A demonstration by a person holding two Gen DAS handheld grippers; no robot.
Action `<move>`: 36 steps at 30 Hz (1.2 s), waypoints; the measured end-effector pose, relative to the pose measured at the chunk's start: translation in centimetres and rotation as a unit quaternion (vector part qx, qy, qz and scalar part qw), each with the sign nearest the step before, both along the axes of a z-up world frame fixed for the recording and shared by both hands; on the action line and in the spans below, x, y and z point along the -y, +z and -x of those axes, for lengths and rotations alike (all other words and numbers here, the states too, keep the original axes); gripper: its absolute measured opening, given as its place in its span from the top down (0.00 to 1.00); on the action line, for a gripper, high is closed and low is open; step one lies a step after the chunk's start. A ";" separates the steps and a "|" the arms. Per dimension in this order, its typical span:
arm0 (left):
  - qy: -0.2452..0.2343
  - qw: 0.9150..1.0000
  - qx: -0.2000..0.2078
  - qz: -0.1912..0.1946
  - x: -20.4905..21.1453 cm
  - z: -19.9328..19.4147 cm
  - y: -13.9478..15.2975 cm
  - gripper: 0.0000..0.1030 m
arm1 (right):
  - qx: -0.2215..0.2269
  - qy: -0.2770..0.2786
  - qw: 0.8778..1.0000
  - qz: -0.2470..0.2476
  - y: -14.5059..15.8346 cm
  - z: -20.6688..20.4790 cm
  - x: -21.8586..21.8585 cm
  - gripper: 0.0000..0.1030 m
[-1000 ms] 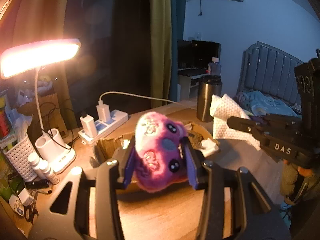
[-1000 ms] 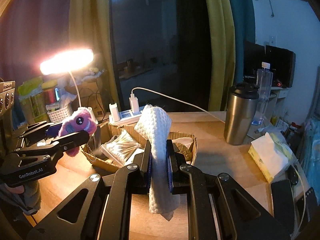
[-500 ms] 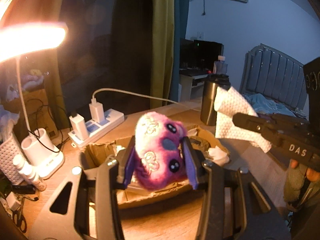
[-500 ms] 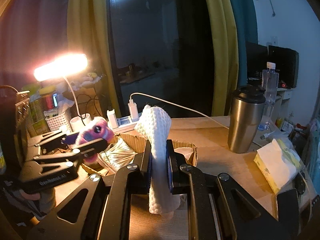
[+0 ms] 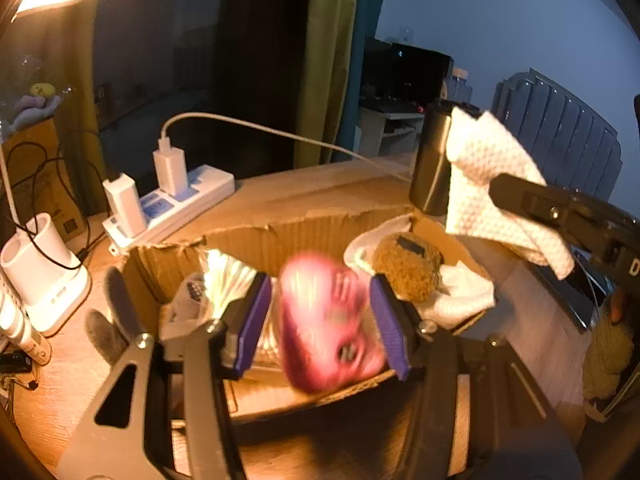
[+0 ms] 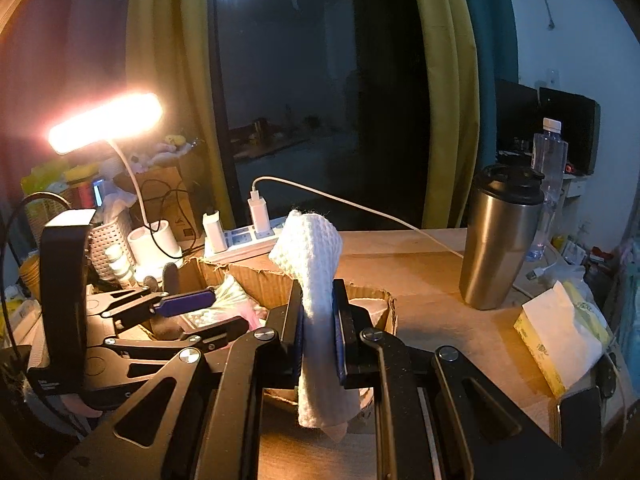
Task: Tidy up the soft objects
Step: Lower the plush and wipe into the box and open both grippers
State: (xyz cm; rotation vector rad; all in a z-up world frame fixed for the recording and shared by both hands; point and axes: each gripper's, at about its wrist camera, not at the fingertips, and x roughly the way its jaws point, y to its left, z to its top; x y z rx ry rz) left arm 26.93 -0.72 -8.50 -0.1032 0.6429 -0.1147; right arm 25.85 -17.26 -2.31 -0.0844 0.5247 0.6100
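Note:
My left gripper (image 5: 320,320) is open over a torn cardboard box (image 5: 256,236). A pink plush toy (image 5: 328,328), blurred, is between the spread purple pads (image 5: 252,320) and looks free of them, dropping into the box. The box also holds a brown plush (image 5: 408,268), white cloth and a pack of cotton swabs (image 5: 228,276). My right gripper (image 6: 318,332) is shut on a white waffle cloth (image 6: 316,280), held upright above the box's near right corner (image 6: 384,304). The left gripper shows in the right wrist view (image 6: 200,316).
A lit desk lamp (image 6: 104,122) and a white power strip (image 6: 244,240) stand behind the box. A steel tumbler (image 6: 500,240) and a tissue pack (image 6: 560,340) are on the right. Small bottles and a white basket (image 6: 108,244) crowd the left.
My left gripper moved forward over the box and opened. The pink plush has slipped down from between the pads. The right gripper still holds the white cloth.

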 end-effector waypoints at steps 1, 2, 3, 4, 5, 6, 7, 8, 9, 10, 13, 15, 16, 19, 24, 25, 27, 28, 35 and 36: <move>0.002 1.000 0.003 0.000 -0.1 0.1 0.1 0.39 | 0.001 0.000 1.000 0.001 0.1 0.0 -0.2 0.87; 0.002 1.000 0.006 0.000 -0.3 0.3 0.2 0.33 | 0.001 0.001 1.000 0.003 0.1 0.1 -0.4 0.87; 0.001 1.000 0.010 0.000 -0.3 0.5 0.4 0.27 | 0.002 0.001 1.000 0.005 0.2 0.1 -0.6 0.87; 0.001 1.000 0.015 -0.003 -0.3 0.8 0.5 0.27 | 0.003 0.002 1.000 0.006 0.2 0.2 -0.9 0.87; 0.002 1.000 0.017 -0.005 -0.4 0.9 0.7 0.27 | 0.004 0.004 1.000 0.008 0.3 0.2 -1.2 0.87; 0.005 1.000 0.025 -0.004 -0.6 1.3 0.9 0.27 | 0.005 0.005 1.000 0.009 0.4 0.3 -1.4 0.87; 0.008 1.000 0.029 -0.003 -0.9 1.5 1.1 0.27 | 0.006 0.007 1.000 0.011 0.5 0.4 -1.7 0.87; 0.011 0.999 0.032 -0.002 -1.2 1.8 1.3 0.27 | 0.007 0.008 1.000 0.012 0.6 0.4 -2.0 0.87; 0.014 0.999 0.034 -0.001 -1.6 2.0 1.6 0.27 | 0.007 0.010 1.000 0.014 0.6 0.4 -2.2 0.87; 0.017 0.999 0.036 0.001 -1.9 2.2 1.8 0.27 | 0.007 0.012 1.000 0.016 0.7 0.4 -2.7 0.87; 0.032 0.999 0.044 0.004 -3.1 3.1 2.2 0.27 | 0.006 0.018 1.000 0.022 0.5 0.3 -3.8 0.87; 0.039 0.998 0.047 0.005 -3.8 3.7 2.4 0.27 | 0.004 0.020 0.999 0.026 0.3 0.1 -4.5 0.87; 0.043 0.998 0.049 0.005 -4.2 3.9 2.4 0.27 | 0.002 0.021 0.999 0.028 0.2 0.1 -4.7 0.87; 0.056 0.997 0.051 0.001 -5.2 4.5 2.3 0.27 | -0.005 0.025 0.999 0.036 -0.3 -0.3 -5.8 0.87; 0.076 0.996 0.050 0.009 -7.2 5.1 2.0 0.27 | -0.012 0.029 0.998 0.048 -1.0 -0.8 -7.2 0.87; 0.078 0.996 0.050 0.011 -7.4 5.2 1.9 0.27 | -0.014 0.030 0.998 0.051 -1.2 -0.9 -7.5 0.87; 0.085 0.995 0.049 0.013 -8.1 5.4 1.6 0.27 | -0.019 0.032 0.998 0.059 -1.6 -1.2 -8.2 0.87; 0.089 0.995 0.049 0.013 -8.3 5.5 1.5 0.27 | -0.021 0.033 0.997 0.063 -1.8 -1.3 -8.5 0.87; 0.108 0.993 0.043 0.023 -10.1 5.4 0.5 0.27 | -0.033 0.036 0.996 0.077 -2.7 -2.0 -10.4 0.87; 0.109 0.993 0.040 0.025 -10.2 5.4 0.3 0.27 | -0.034 0.035 0.996 0.080 -2.8 -2.0 -10.6 0.87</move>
